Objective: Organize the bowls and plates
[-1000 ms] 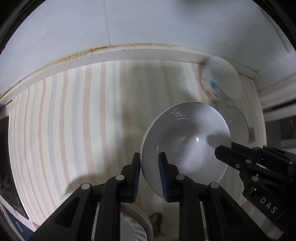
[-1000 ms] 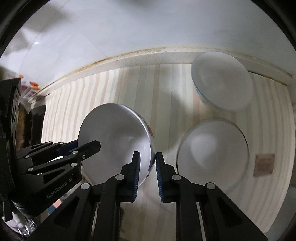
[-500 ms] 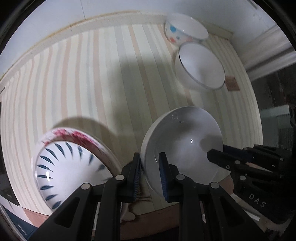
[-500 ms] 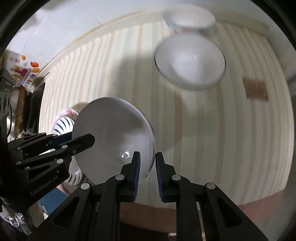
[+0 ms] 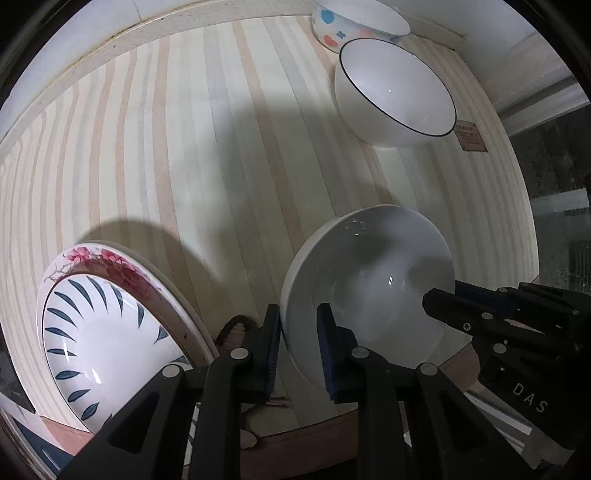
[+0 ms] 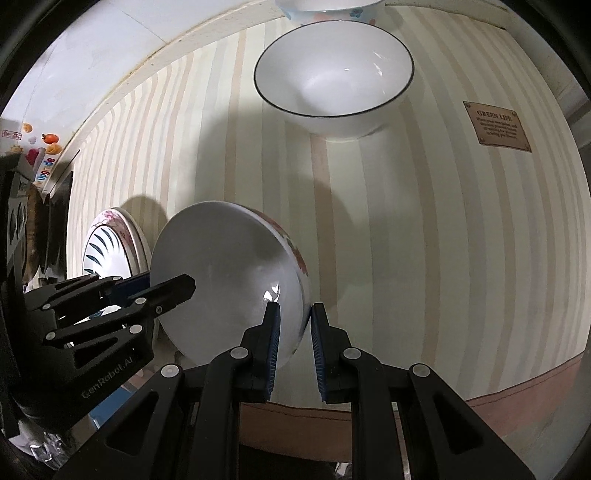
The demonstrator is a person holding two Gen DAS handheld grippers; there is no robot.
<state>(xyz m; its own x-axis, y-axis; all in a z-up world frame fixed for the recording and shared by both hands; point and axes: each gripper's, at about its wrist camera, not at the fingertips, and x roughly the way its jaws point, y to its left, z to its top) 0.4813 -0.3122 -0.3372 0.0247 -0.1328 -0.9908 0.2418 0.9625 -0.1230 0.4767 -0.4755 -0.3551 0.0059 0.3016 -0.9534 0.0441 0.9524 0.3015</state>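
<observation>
The left gripper (image 5: 298,349) and right gripper (image 6: 294,349) each clamp narrowly on opposite rims of one white bowl (image 5: 369,291), holding it tilted above the striped surface (image 5: 221,166). Just left of it sit stacked plates (image 5: 103,332), the top one with blue leaf marks. Farther back stands a black-rimmed bowl (image 6: 332,74), and behind that a spotted bowl (image 5: 354,26).
</observation>
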